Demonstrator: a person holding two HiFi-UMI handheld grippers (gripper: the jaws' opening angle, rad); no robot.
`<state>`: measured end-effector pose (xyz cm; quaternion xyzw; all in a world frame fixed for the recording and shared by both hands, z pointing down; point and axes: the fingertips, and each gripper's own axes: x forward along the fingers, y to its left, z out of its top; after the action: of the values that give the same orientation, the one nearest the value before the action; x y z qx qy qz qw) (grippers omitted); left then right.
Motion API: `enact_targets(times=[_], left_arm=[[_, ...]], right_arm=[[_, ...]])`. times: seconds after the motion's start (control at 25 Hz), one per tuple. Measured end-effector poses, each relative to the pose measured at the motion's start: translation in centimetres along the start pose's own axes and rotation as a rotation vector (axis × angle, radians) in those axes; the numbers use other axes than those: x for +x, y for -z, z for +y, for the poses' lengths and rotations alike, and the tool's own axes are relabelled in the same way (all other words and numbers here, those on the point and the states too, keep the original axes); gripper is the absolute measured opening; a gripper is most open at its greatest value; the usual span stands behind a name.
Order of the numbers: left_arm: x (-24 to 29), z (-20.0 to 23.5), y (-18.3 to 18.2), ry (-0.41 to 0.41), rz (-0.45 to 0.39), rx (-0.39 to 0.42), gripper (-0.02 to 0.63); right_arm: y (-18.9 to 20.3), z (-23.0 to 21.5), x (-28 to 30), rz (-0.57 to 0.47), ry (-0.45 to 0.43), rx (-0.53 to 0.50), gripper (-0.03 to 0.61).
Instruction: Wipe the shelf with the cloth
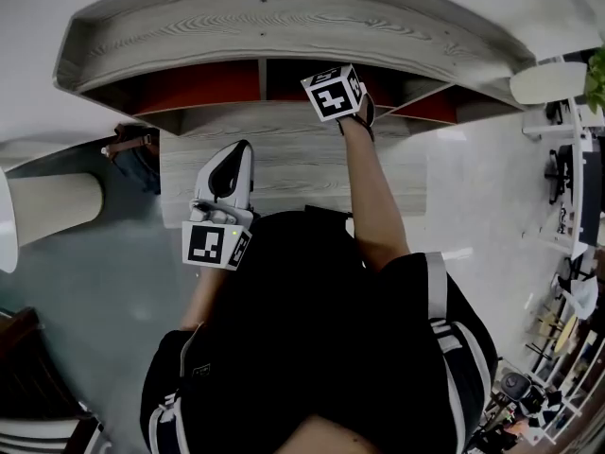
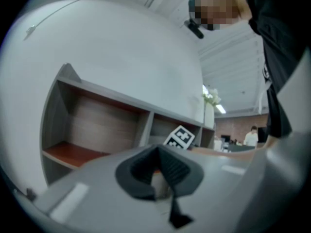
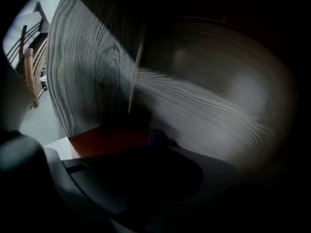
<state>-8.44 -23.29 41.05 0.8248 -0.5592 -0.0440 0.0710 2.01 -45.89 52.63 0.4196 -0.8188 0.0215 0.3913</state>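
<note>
Head view: right gripper [image 1: 359, 110] reaching inside the shelf [image 1: 284, 26], clenched on bluish cloth [image 3: 156, 139] for wiping the red board [image 3: 109, 140]; left gripper [image 1: 238, 155] closed, empty, held aside.

Head view:
- Grey floor [image 1: 85, 301] at left, paler floor at right.
- Cream round-topped stand [image 1: 52, 211] at the left edge; a dark wooden chair [image 1: 28, 386] in the lower left corner.
- Round white tabletop [image 1: 546, 81] at upper right, a green plant [image 1: 596, 78] just beside it.
- White rack [image 1: 577, 187] down the right edge; its small items are too small to tell.

Left gripper view:
- White wall [image 2: 121, 47], slatted ceiling [image 2: 228, 57], lit ceiling light [image 2: 221, 109].
- Person in a white top [image 2: 251, 136] far off.

Right gripper view:
- Wooden chairs [image 3: 29, 67] at far left.
</note>
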Motion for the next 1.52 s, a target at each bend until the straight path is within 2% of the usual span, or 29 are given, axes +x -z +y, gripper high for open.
enact_targets(times=[0.28, 0.56, 0.88, 1.08, 1.52], left_arm=[[-1.3, 0.7, -0.2, -0.045, -0.007, -0.002, 0.005], [-2.1, 1.2, -0.1, -0.061, -0.007, -0.002, 0.005], [-2.6, 0.9, 0.0, -0.036, -0.007, -0.010, 0.005], [-2.4, 0.5, -0.1, -0.009, -0.016, -0.015, 0.005], [-2.3, 0.1, -0.2, 0.037, -0.018, -0.019, 0.005]], right_arm=[[-2.9, 3.1, 1.0, -0.042, -0.084, -0.067, 0.054], [-4.1, 6.1, 1.1, -0.075, -0.160, -0.154, 0.054], [-3.5, 8.8, -0.5, -0.082, -0.262, -0.205, 0.054], [-2.8, 10.6, -1.9, -0.089, -0.286, -0.226, 0.054], [-0.3, 12.8, -5.6, -0.100, -0.354, -0.181, 0.053]])
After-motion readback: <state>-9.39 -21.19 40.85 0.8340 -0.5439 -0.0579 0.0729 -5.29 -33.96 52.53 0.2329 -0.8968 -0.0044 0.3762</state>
